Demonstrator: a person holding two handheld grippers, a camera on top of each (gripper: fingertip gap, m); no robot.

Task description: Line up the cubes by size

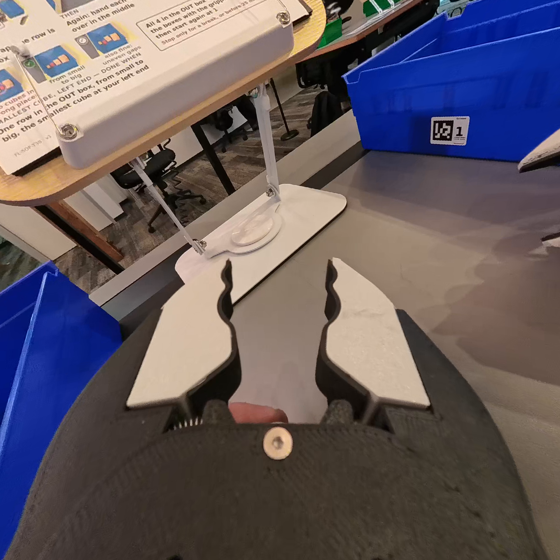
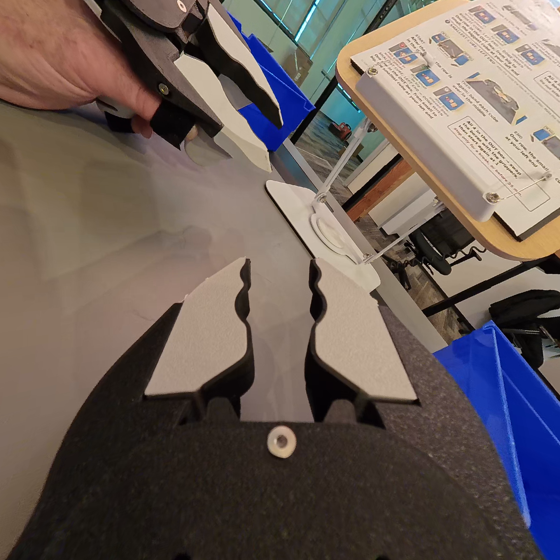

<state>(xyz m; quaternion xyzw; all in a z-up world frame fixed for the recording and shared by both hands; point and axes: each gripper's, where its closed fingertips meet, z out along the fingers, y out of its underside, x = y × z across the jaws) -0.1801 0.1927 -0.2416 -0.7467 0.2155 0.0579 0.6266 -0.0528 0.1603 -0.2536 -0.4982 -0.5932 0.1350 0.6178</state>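
No cube shows in either view. My left gripper (image 1: 280,262) is open and empty above the grey table (image 1: 424,242), with its fingertips over the near edge of a white stand base (image 1: 288,218). It also shows in the right wrist view (image 2: 274,145), held by a hand at the upper left, open with nothing between its fingers. My right gripper (image 2: 280,260) is open and empty above the table (image 2: 121,242), next to the stand base (image 2: 303,206). One of its fingertips (image 1: 539,157) shows at the right edge of the left wrist view.
A blue bin (image 1: 454,91) with a square marker tag (image 1: 450,131) stands at the back right, and another blue bin (image 1: 45,333) at the left. An instruction board (image 1: 121,60) sits on the stand. In the right wrist view, blue bins show at the right (image 2: 500,394) and far back (image 2: 272,100).
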